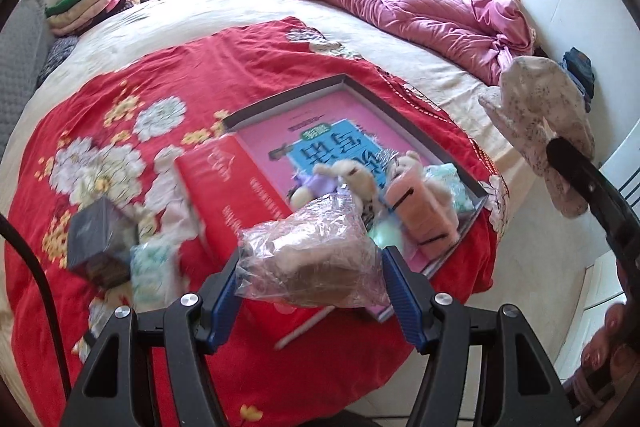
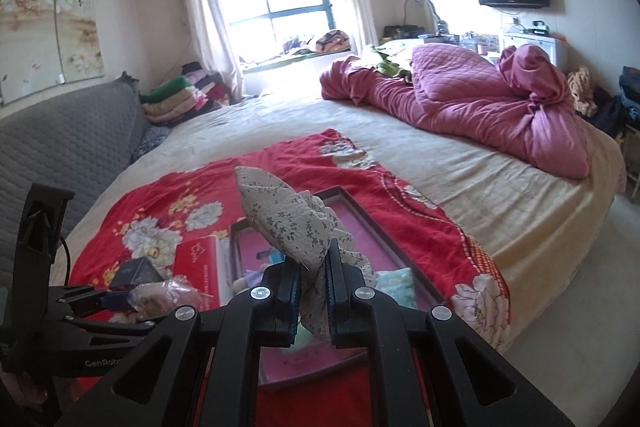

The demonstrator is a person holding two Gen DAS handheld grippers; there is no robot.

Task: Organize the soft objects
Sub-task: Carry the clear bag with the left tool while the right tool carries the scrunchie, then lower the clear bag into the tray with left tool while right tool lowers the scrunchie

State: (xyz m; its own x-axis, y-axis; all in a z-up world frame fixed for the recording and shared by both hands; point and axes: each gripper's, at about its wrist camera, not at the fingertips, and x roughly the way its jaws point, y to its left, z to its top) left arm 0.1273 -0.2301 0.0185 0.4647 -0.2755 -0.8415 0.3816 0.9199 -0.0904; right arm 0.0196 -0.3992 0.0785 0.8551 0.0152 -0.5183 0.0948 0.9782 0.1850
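Gripping plastic bag [image 1: 310, 259]: left tongs [image 1: 310, 301] | pinching floral cloth [image 2: 288, 223]: right tongs [image 2: 312, 301] | red blanket [image 1: 132, 79] on bed [image 2: 500, 195]

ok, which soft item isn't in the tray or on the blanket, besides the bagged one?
The floral fabric piece: it is pinched between the right gripper fingers, up off the bed, while the plush toys lie in the tray.
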